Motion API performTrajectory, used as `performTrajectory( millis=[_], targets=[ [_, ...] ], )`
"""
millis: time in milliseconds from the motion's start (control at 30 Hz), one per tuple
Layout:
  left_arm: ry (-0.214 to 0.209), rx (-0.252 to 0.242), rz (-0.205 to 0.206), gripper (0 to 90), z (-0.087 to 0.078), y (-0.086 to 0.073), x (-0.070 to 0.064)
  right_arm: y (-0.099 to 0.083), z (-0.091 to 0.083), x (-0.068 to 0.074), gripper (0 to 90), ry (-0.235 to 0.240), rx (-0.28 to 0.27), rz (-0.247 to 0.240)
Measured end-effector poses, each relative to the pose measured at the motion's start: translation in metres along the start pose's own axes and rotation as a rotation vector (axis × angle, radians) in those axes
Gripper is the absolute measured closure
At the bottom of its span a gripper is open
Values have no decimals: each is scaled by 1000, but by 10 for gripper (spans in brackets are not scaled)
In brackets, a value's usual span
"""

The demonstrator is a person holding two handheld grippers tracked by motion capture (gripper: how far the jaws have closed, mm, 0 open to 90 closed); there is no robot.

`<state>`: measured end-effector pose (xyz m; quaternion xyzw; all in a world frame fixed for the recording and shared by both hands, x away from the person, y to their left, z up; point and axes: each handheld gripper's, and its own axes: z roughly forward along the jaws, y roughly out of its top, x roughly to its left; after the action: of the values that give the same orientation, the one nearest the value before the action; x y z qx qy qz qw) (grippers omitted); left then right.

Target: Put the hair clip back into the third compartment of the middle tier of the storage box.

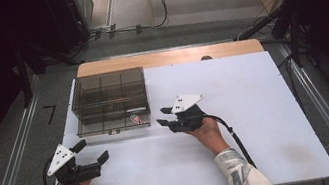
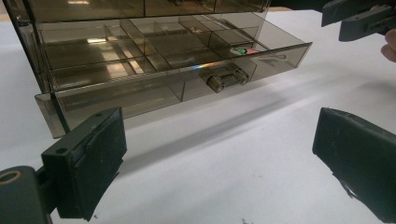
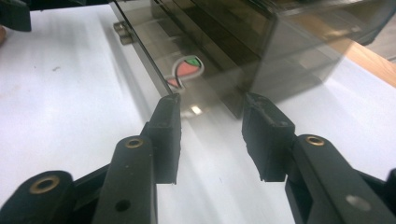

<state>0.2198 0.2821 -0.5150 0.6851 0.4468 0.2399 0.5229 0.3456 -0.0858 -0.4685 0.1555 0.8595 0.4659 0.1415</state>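
A smoky see-through drawer box [image 1: 107,89] stands at the table's back left. Its bottom drawer [image 1: 107,126] is pulled partly out and shows divided compartments [image 2: 154,51], a round knob [image 2: 215,83] and a red-green sticker [image 3: 187,70]. My right gripper [image 1: 161,116] is open, its tips level with the drawer's right front corner [image 3: 233,105], which lies just beyond the jaws. My left gripper [image 1: 93,150] is open wide nearer the front, pointing at the drawer front from a short distance, nothing between its pads [image 2: 93,158].
A white sheet [image 1: 259,122] covers the table, with a wooden edge [image 1: 167,57] at the back. Cables trail from both grippers. Dark stands and cables sit on the floor beyond. The other gripper [image 2: 355,18] shows at the left gripper view's top right.
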Motion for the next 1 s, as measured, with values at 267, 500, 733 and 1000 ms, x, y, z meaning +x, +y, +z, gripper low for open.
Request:
performTrajectory(
  millis=[267, 500, 733, 1000],
  targets=[
    [-1, -1, 4, 33, 0, 0, 0, -26, -26, -9, 512, -40, 24, 24],
    [-4, -1, -1, 33, 0, 0, 0, -51, -54, -17, 495, -81, 28, 66],
    [-1, -1, 0, 33, 0, 0, 0, -70, -79, -24, 477, -120, 34, 89],
    [0, -1, -2, 33, 0, 0, 0, -90, -104, -27, 438, -162, 50, 111]
  ],
)
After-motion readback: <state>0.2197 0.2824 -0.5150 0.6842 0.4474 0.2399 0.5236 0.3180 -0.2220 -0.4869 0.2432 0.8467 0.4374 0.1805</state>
